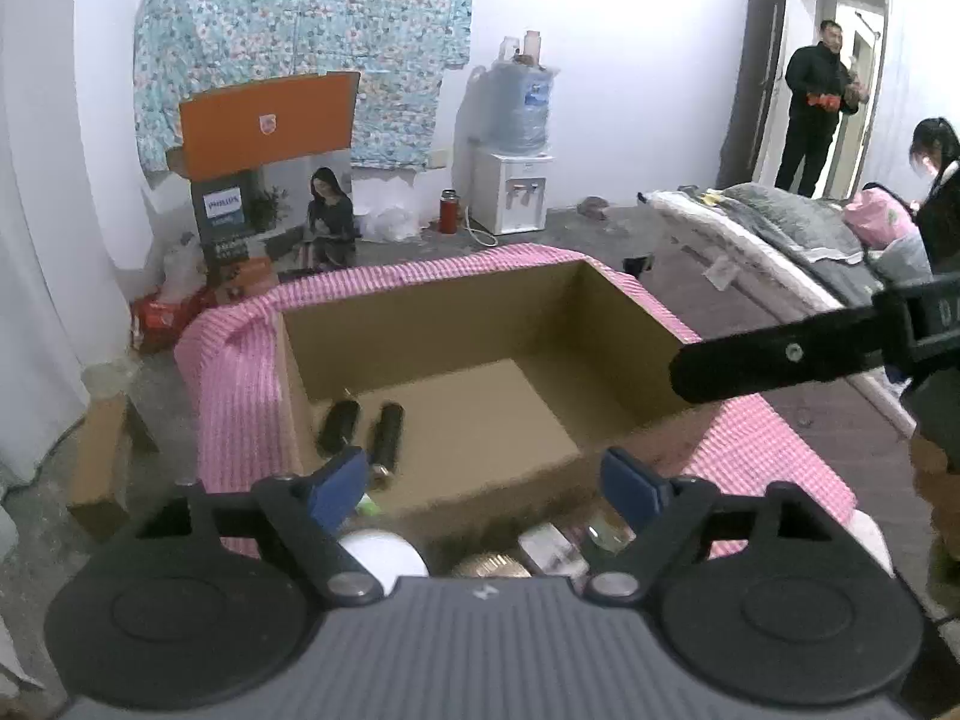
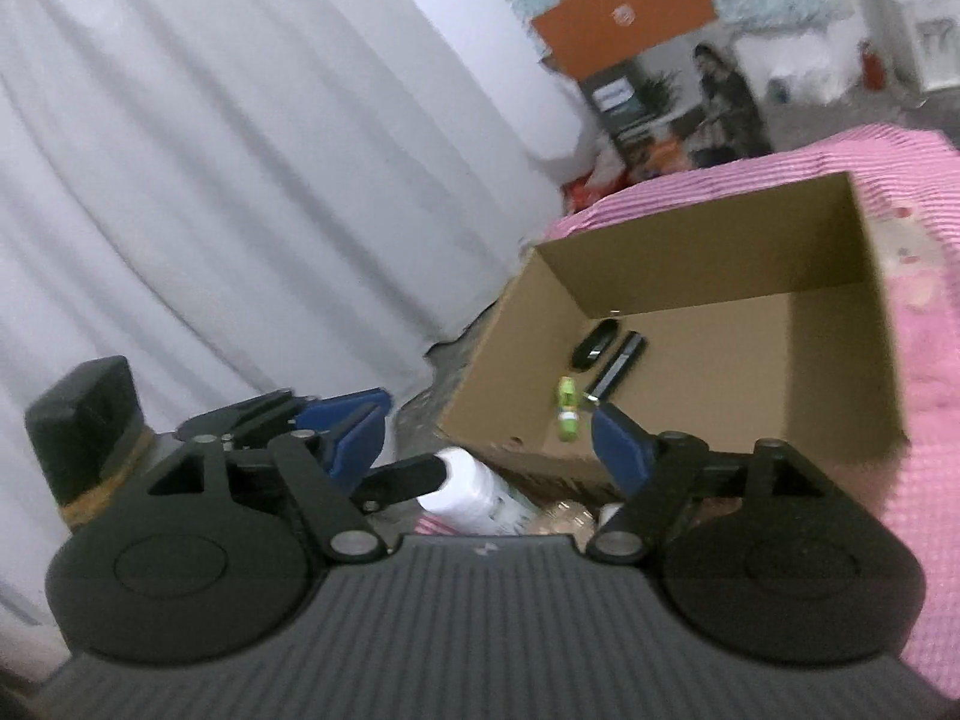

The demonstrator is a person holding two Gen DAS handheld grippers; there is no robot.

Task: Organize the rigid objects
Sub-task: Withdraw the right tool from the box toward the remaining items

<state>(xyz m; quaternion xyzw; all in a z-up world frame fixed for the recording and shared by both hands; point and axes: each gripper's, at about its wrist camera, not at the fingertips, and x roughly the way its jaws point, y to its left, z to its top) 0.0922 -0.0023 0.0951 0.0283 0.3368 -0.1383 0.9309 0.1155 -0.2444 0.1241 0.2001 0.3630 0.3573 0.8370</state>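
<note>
The open cardboard box [image 1: 456, 324] sits on a pink checked cloth [image 1: 234, 396]. Inside it, near the left wall, lie two black cylinders [image 1: 360, 426] and a green tube [image 2: 567, 408]. Left gripper [image 1: 486, 480] and right gripper [image 2: 486, 438] both stand apart, gripping nothing. A white bottle [image 2: 474, 492] and blurred items lie before the box's near wall.

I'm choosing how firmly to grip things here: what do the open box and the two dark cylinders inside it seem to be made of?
Box: plain brown cardboard, matte, with thin folded walls. Two dark cylinders: probably hard plastic or metal, black with a slight sheen; blur leaves it open.
</note>
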